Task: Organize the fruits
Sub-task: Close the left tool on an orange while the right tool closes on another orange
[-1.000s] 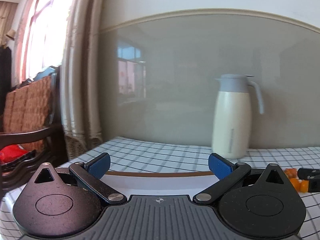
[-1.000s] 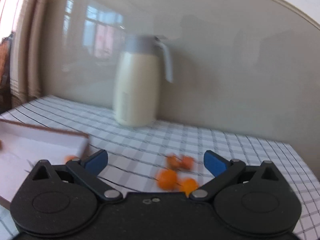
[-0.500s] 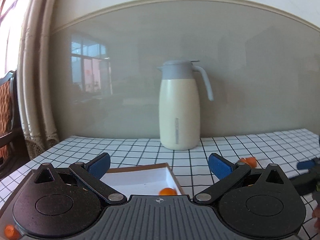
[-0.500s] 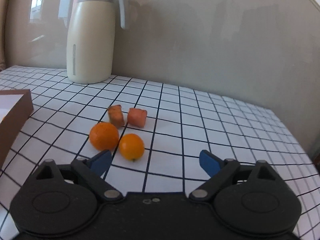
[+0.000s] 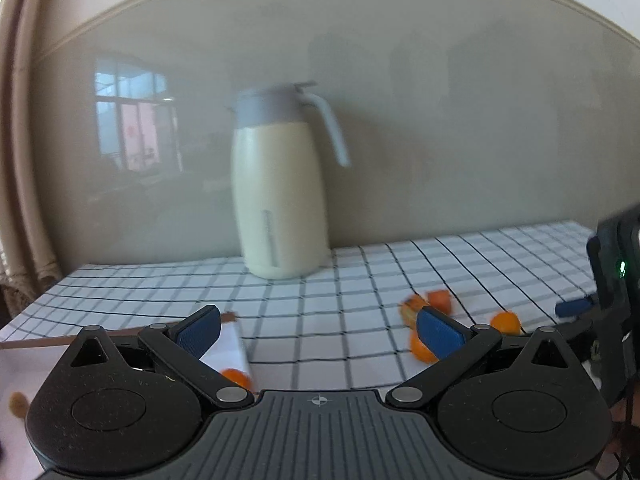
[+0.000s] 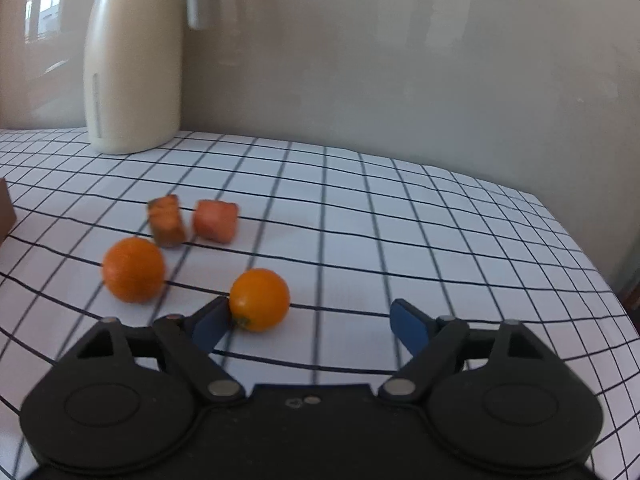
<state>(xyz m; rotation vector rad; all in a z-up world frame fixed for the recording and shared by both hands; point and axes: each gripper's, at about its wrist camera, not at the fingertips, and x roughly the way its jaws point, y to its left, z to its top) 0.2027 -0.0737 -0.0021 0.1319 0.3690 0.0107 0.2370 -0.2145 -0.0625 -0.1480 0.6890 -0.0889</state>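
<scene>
In the right wrist view two oranges lie on the checked cloth: a nearer one and one further left. Two reddish fruit chunks lie behind them. My right gripper is open, low over the cloth; its left finger touches the nearer orange. My left gripper is open and empty above the box corner. The box has brown walls and a white inside and holds an orange. The loose oranges and chunks show at right.
A cream thermos jug with a grey lid stands at the back by the wall; it also shows in the right wrist view. The table's right edge drops off. The right gripper's body fills the left view's right edge.
My right gripper has moved forward and down onto the loose fruit; the nearer orange now sits against its left finger. My left gripper has swung right, from the box towards the fruit.
</scene>
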